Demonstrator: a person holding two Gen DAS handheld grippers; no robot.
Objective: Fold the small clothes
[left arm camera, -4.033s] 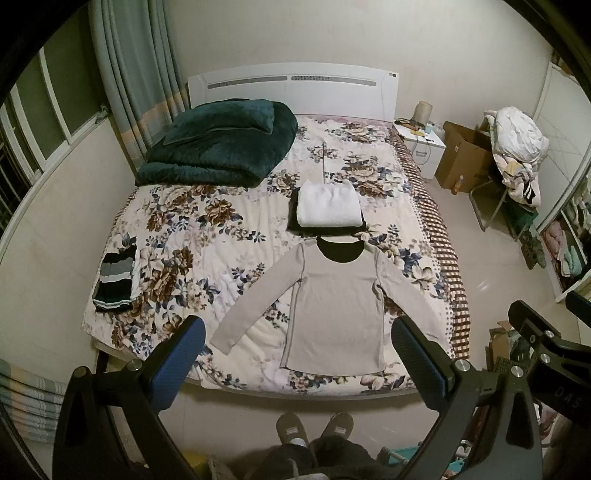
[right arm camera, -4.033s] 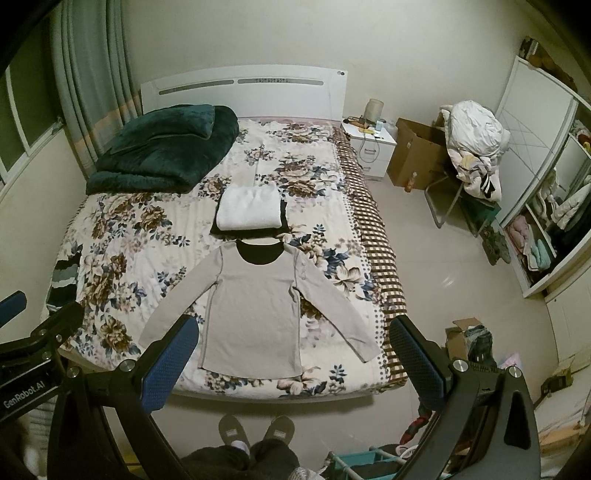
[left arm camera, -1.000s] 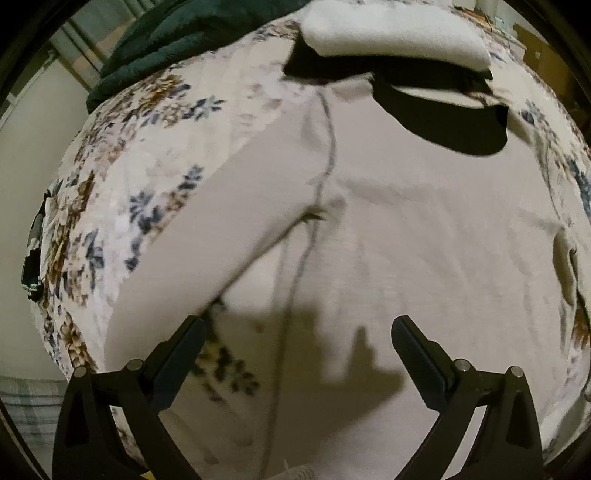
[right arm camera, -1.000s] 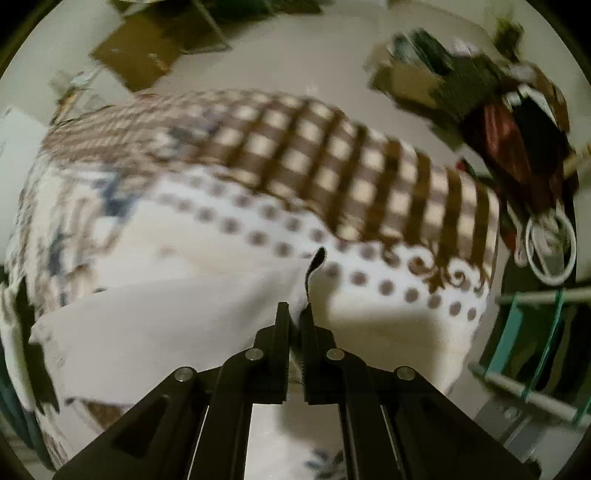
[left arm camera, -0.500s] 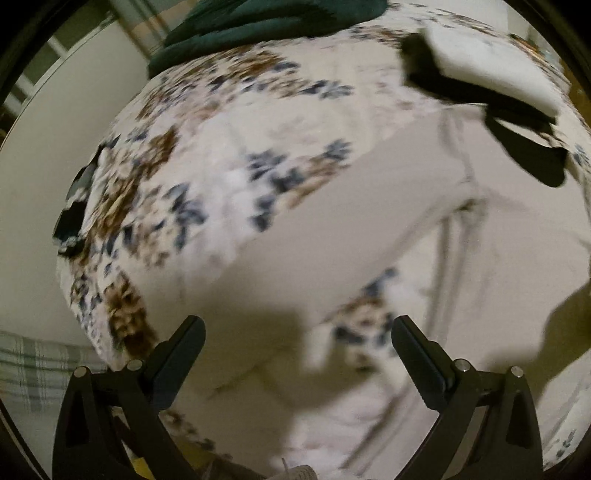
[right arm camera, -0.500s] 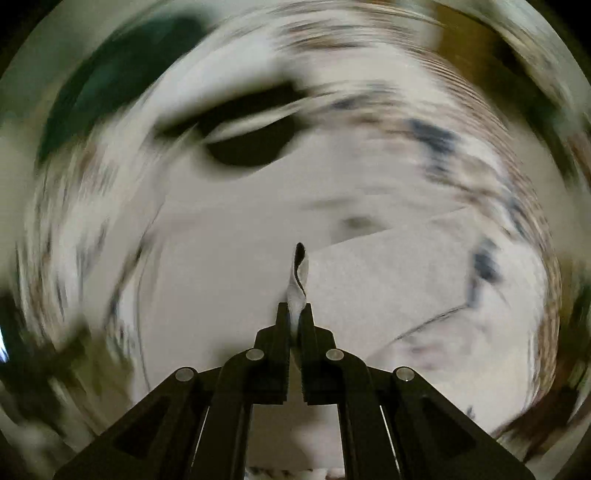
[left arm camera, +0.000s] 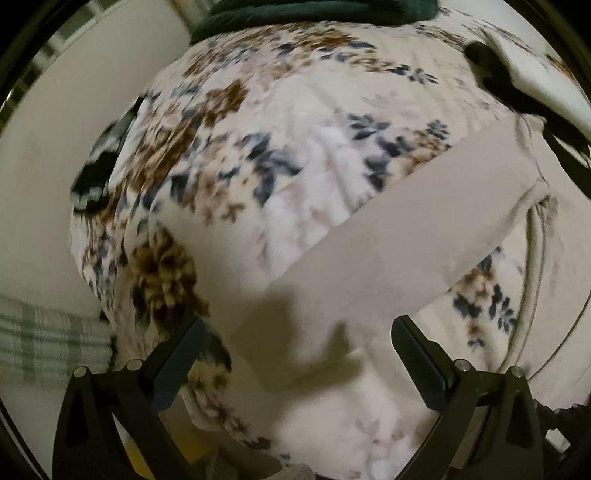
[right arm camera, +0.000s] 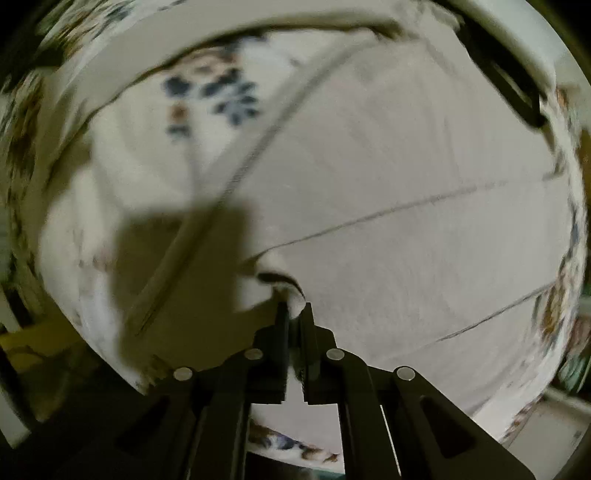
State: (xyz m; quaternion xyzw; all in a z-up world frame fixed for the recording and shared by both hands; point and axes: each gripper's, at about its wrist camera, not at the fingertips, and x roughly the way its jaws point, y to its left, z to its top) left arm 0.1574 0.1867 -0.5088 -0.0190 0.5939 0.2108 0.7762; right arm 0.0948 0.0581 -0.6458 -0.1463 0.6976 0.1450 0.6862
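A beige long-sleeved top (right arm camera: 388, 177) lies flat on the floral bedspread (left arm camera: 295, 155). My right gripper (right arm camera: 294, 314) is shut on the cuff of its right sleeve (right arm camera: 424, 280), which lies folded across the body of the top. My left gripper (left arm camera: 295, 336) is open, low over the cuff end of the left sleeve (left arm camera: 388, 229), which stretches out diagonally on the bedspread. The sleeve end lies between the two fingers (left arm camera: 417, 354). The black neckline (right arm camera: 509, 81) shows at the upper right of the right wrist view.
A folded white garment on a black one (left arm camera: 532, 77) lies beyond the collar. A dark green blanket (left arm camera: 317, 11) is piled at the head of the bed. A striped dark garment (left arm camera: 99, 170) lies at the bed's left edge, next to a pale wall.
My right gripper has carried the right sleeve cuff across onto the body of the top. My left gripper has moved left and down along the left sleeve to its cuff end.
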